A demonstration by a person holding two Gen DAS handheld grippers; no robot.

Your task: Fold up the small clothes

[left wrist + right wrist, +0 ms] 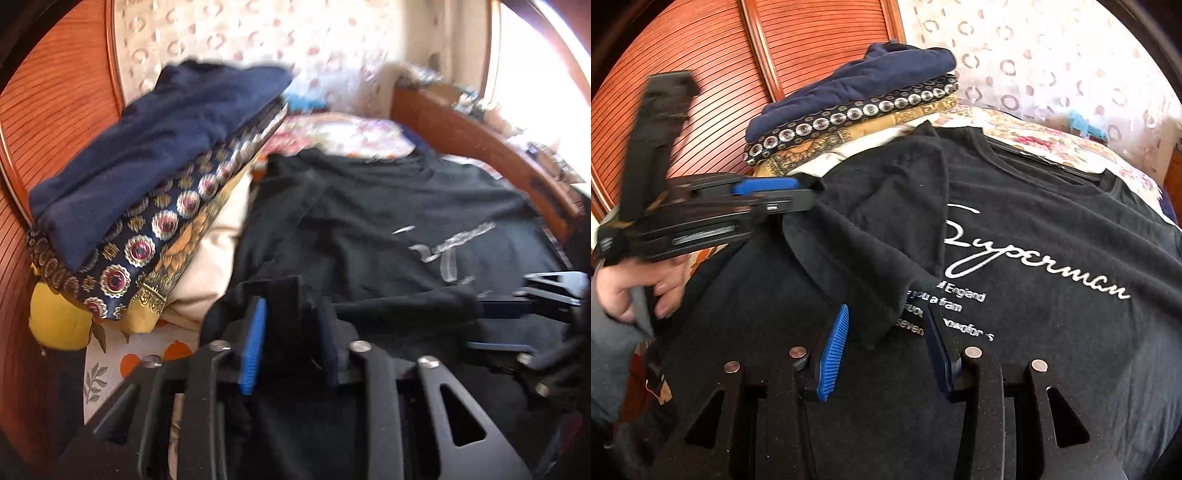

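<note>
Black cotton T-shirt with white script (1015, 229) lies flat across mid-frame, its sleeve folded inward. Soft, light, floppy stuff: I'd pinch hems or shoulder seams. Right gripper (886, 350) gapes, empty, over the sleeve edge; left gripper (291, 339) stands narrow with cloth between, grip unclear.

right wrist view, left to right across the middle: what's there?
hand → left gripper → folded-over sleeve → white script print on the black T-shirt
</note>
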